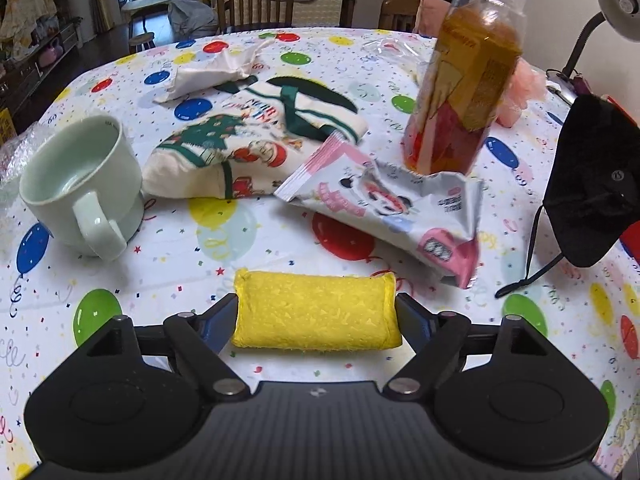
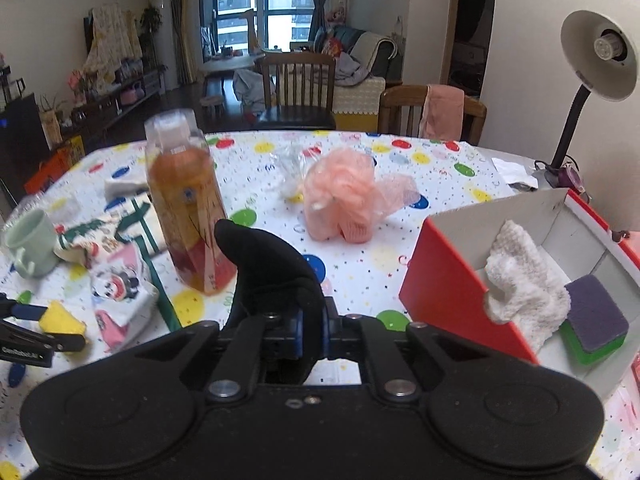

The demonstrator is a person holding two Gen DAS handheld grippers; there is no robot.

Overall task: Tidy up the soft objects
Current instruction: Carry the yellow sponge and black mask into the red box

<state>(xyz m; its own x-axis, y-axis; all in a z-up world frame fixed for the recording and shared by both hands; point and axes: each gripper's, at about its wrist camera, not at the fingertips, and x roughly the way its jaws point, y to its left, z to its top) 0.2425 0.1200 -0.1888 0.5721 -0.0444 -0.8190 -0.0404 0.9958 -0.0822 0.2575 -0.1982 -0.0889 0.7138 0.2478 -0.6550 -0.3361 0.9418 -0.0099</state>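
A yellow sponge (image 1: 316, 314) lies crosswise between the fingers of my left gripper (image 1: 316, 320), just above the balloon-print tablecloth (image 1: 240, 240). Both pads press on its ends, which curl a little. My right gripper (image 2: 310, 328) is shut on a black face mask (image 2: 272, 272), held clear of the table. In the left wrist view the same mask (image 1: 592, 184) hangs at the right with its ear loop dangling. To the right stands a red box (image 2: 440, 280) with a white fluffy cloth (image 2: 520, 280) and a purple-and-green sponge (image 2: 596, 320) inside.
A pink mesh puff (image 2: 344, 196) lies mid-table. A bottle of orange liquid (image 1: 464, 92) stands by a crumpled snack wrapper (image 1: 384, 204) and a Christmas-print cloth (image 1: 256, 140). A pale green mug (image 1: 80, 188) sits at the left, a white packet (image 1: 212, 72) behind, a desk lamp (image 2: 596, 56) at the far right.
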